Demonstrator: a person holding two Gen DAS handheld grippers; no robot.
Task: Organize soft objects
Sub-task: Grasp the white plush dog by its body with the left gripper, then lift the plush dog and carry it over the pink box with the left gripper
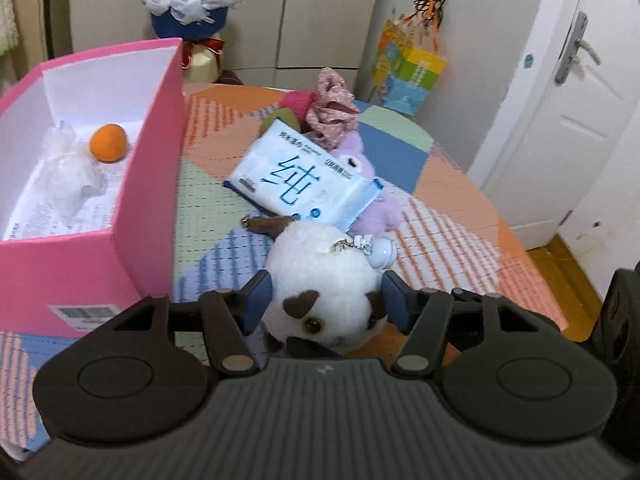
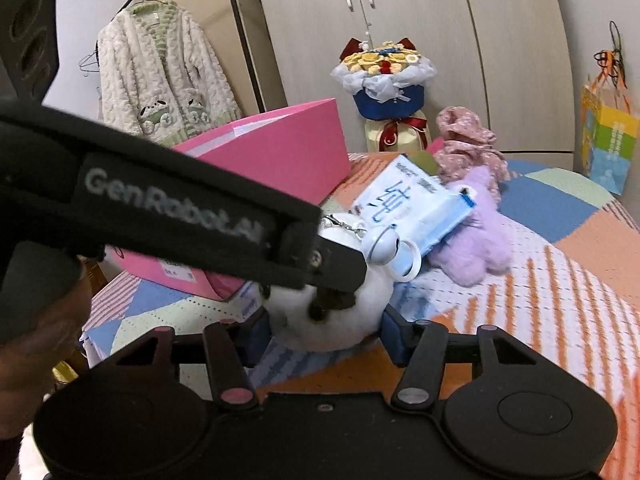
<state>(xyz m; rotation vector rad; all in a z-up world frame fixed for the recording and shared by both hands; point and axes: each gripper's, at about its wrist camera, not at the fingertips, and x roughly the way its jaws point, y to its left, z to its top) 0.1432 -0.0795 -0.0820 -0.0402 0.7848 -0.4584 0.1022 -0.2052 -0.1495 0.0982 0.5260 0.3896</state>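
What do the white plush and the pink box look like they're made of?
White plush: fluffy synthetic-looking fur with brown patches and a glossy bead eye. Pink box: probably matte cardboard, with stiff straight walls, crisp edges and a white inside.

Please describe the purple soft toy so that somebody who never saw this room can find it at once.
Start at the open pink cardboard box on the patchwork bedcover. To its right lies a flat white-and-blue tissue pack; the fluffy lilac plush toy lies partly under it. Its pale purple fur distinguishes it from the round white-and-brown plush toy and the pink floral scrunchie.
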